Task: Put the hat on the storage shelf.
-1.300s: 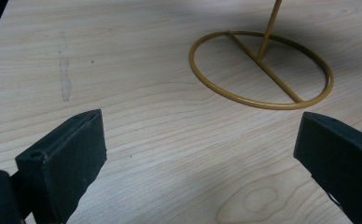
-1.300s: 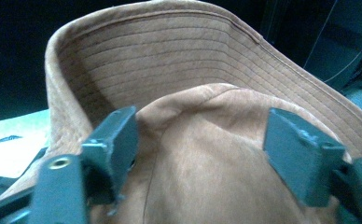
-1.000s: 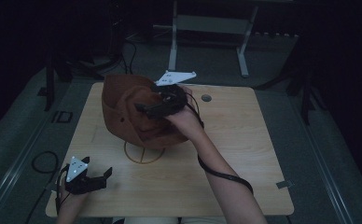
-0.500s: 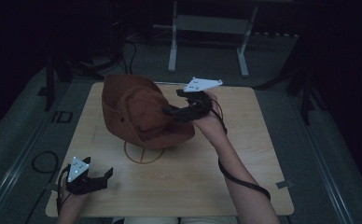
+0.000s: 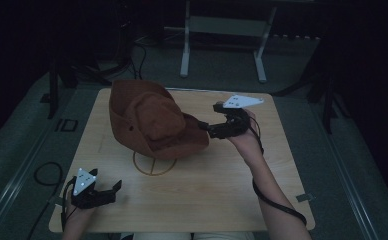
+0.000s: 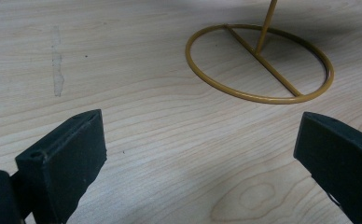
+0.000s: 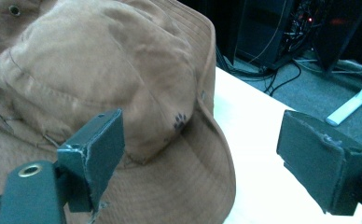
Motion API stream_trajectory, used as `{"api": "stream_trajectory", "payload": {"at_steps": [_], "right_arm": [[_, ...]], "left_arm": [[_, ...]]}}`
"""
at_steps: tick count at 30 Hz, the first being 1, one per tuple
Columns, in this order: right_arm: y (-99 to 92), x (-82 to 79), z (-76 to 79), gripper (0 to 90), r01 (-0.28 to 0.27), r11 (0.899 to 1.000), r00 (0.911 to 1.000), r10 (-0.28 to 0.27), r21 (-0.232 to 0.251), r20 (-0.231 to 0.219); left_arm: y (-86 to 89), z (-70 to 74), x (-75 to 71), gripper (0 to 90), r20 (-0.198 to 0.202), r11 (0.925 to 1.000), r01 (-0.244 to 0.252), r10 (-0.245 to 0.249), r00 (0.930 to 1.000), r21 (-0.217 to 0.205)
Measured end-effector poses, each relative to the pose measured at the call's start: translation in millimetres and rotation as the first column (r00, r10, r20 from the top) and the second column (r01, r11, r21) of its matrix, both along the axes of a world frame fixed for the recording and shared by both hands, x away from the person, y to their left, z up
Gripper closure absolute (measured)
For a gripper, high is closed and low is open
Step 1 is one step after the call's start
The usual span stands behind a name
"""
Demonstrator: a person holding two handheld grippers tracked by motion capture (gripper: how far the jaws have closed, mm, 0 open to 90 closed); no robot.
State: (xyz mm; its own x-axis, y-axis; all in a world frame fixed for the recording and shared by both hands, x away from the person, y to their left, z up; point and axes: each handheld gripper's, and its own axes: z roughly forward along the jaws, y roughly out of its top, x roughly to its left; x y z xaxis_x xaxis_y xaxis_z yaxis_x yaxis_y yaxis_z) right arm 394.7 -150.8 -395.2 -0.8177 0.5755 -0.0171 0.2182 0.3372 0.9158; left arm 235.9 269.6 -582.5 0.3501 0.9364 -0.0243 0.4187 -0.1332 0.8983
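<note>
- Hat (image 5: 154,120): a brown cloth hat with a wide brim is seen perched on a stand, tilted, just ahead of the right gripper (image 5: 207,127); it is judged light, soft and floppy, so the brim would fold if pinched, and the stitched brim edge nearest the jaws is judged the best hold
- Table (image 5: 222,185): a pale wooden top by which everything is carried
- Stand (image 6: 263,65): a yellow wire ring with a thin upright is seen well ahead of the left gripper (image 5: 113,189); it is judged easily tipped if the hat is dragged sideways
- Right gripper: jaws are spread wide, nothing is held, the brim lies close beside one jaw
- Left gripper: jaws are wide apart, empty, low over bare wood
</note>
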Motion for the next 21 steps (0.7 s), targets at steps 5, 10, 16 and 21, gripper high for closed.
{"api": "stream_trajectory", "payload": {"at_steps": [5,10,16,21], "right_arm": [[-16.3,-2.6,-11.9,14.9,0.024,1.000,0.9997,-0.024,0.005,-0.002],[-35.4,-6.5,-24.9,14.9,0.049,0.999,0.9988,-0.049,-0.003,-0.004],[-57.5,-11.6,-46.0,14.9,0.082,0.996,0.9963,-0.083,-0.016,-0.024],[-72.3,-16.4,-66.9,15.0,0.095,0.995,0.9945,-0.096,-0.024,-0.042]], "left_arm": [[1.9,0.2,-1.2,3.0,0.001,1.0000,-0.009,0.009,1.0000,-0.005],[1.9,-0.4,-0.9,3.0,0.001,0.9999,-0.012,0.012,0.9999,-0.005],[1.2,-0.4,-0.8,3.0,-0.001,1.0000,-0.008,0.008,1.0000,0.000],[0.7,-0.4,-0.7,3.0,-0.004,0.9999,-0.011,0.011,0.9999,-0.001]]}}
